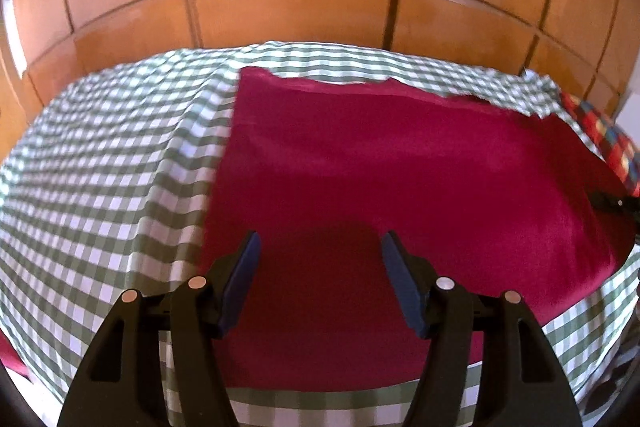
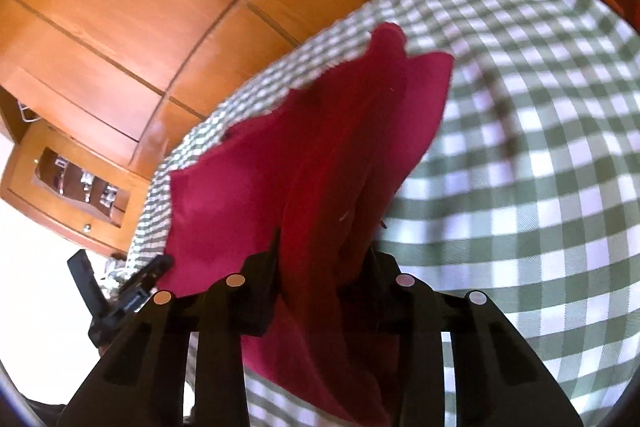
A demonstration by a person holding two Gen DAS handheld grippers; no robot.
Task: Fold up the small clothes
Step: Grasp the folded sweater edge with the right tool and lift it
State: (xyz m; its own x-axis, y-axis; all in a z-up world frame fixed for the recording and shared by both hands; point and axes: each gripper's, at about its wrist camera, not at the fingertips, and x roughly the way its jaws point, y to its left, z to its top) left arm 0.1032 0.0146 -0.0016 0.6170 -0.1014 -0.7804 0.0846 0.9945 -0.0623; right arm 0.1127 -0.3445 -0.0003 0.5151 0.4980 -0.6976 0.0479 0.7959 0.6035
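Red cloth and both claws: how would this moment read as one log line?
left claw open above red cloth | right claw shut on red cloth, edge lifted | green checked sheet underneath

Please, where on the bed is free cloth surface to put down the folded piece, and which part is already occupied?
Free: the checked bedcover to the left of the red garment, up to the wooden headboard. A narrow checked strip also runs between garment and headboard. Crowded: the right side, where the right gripper grips the bunched red cloth, near the plaid pillow. The left gripper hovers open.
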